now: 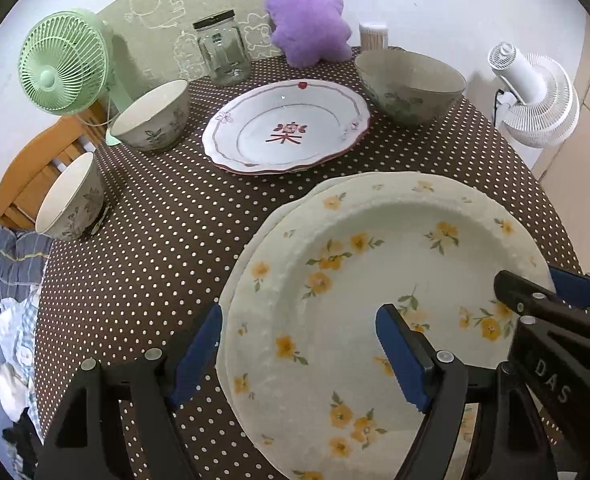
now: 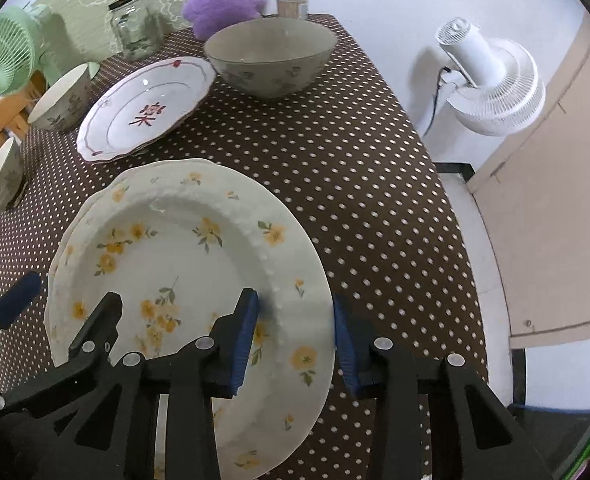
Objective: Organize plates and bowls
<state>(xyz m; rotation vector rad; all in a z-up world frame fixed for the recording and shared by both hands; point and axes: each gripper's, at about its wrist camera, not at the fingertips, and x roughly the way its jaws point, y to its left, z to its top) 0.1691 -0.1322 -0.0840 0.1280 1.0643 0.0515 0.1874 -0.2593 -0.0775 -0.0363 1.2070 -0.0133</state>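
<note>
On the dotted brown tablecloth (image 2: 355, 184), a glossy, beaded-rim yellow-flower plate (image 2: 183, 264) lies atop another — right gripper (image 2: 295, 332) straddling its three-o'clock rim, pads not visibly pressing; left gripper (image 1: 299, 344) spread wide across its nine-o'clock rim.

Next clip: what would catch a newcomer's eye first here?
The cream yellow-flowered plate dominates, nearest the cameras on the brown polka-dot tablecloth, atop another plate. The left gripper and right gripper each straddle its rim on opposite sides, jaws apart. Behind lies a white scalloped plate with a red character, flanked by bowls.
</note>
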